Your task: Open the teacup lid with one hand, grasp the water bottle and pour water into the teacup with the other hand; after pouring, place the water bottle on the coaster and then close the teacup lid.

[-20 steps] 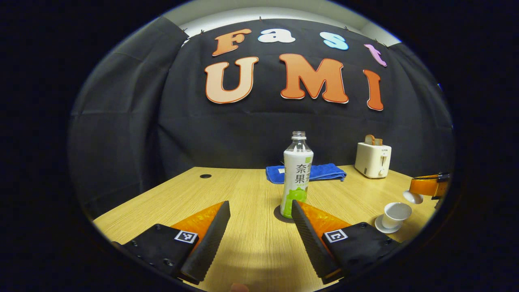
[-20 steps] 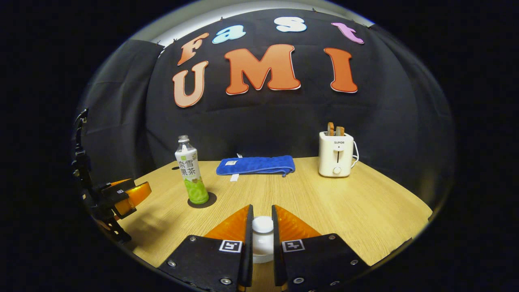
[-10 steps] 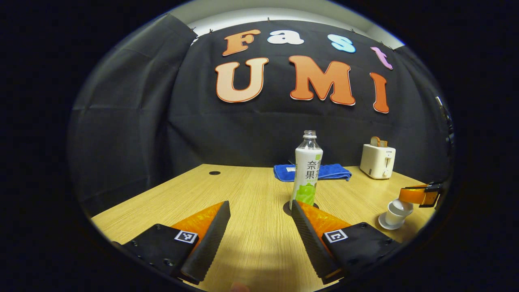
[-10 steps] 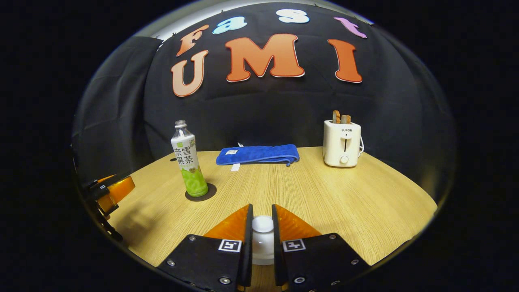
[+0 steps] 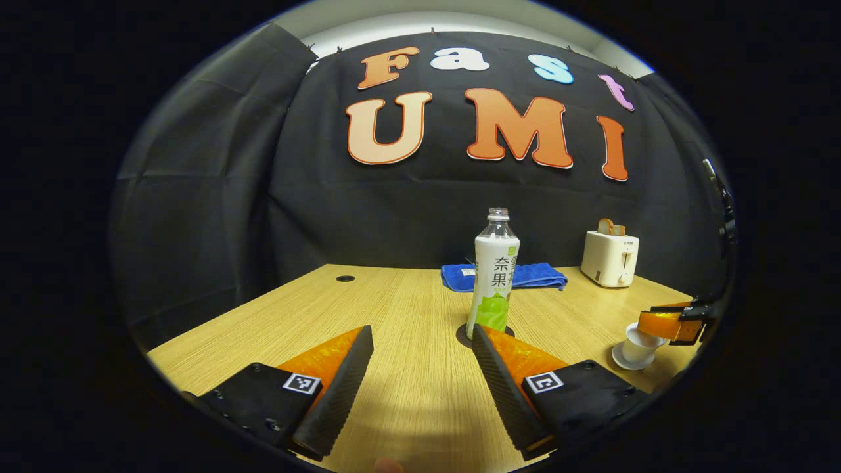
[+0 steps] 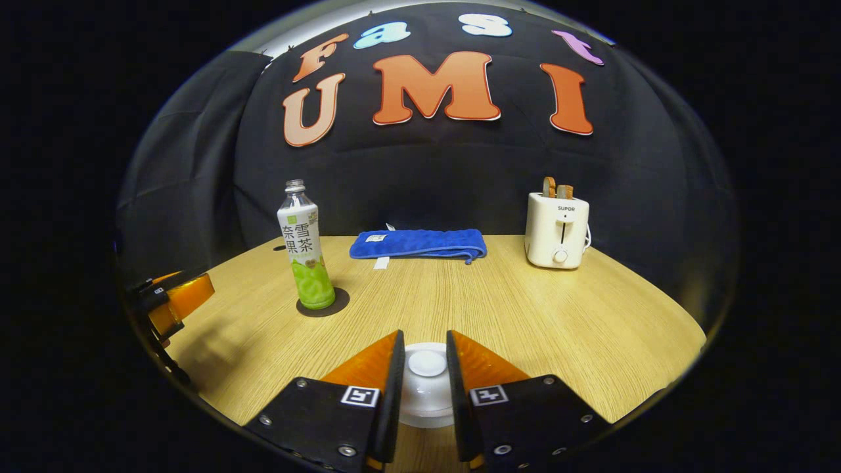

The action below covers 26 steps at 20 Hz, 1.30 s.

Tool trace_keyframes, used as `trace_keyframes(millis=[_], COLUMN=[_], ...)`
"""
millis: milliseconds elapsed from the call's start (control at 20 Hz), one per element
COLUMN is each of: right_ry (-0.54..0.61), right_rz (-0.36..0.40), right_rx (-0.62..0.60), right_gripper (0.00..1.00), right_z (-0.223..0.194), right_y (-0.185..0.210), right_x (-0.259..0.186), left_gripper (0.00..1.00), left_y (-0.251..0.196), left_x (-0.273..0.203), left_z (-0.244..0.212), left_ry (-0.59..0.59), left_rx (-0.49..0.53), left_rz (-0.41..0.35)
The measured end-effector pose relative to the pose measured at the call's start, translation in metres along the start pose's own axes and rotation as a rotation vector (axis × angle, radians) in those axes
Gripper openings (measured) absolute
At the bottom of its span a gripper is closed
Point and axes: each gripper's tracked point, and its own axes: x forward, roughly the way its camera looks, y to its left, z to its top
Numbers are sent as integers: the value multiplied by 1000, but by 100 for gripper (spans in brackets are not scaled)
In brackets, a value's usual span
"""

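Right tongs (image 6: 424, 368): you have them closed on the lid (image 6: 427, 362) knob, seating it on the cup (image 5: 636, 347).
Left tongs (image 5: 420, 358): spread wide, empty.
Bottle (image 6: 303, 255): parked upright on coaster (image 6: 323, 305), pouring apparently done.

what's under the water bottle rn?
The water bottle stands upright on a dark round coaster on the wooden table. The coaster's rim shows around the base; its middle is covered by the bottle.
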Motion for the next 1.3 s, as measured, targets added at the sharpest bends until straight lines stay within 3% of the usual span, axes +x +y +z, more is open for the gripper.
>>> trace_keyframes(millis=[50,100,150,200,600,800,1300], right_ry=[4,5,2,-8,-107,-126,-144], right_rz=[4,7,3,-6,-99,-132,-114], right_rx=[1,-2,-9,-13,5,-47,-38], right_gripper=[41,58,60,70,94,97,97], right_z=[0,1,1,4,35,40,43], right_y=[1,0,-1,-5,-41,-52,-50], right_x=[-2,-4,-9,-14,-55,-70,-74], left_gripper=[95,97,98,98,97,97,95], left_y=[0,0,0,0,-3,-5,-2], left_x=[0,-1,-1,0,0,-3,-3], left_z=[0,1,3,4,11,15,30], left_ry=[-2,-5,-10,-15,-36,-45,-95], left_rx=[1,4,6,7,8,8,18], left_rz=[-2,-1,-1,1,-11,-22,-12])
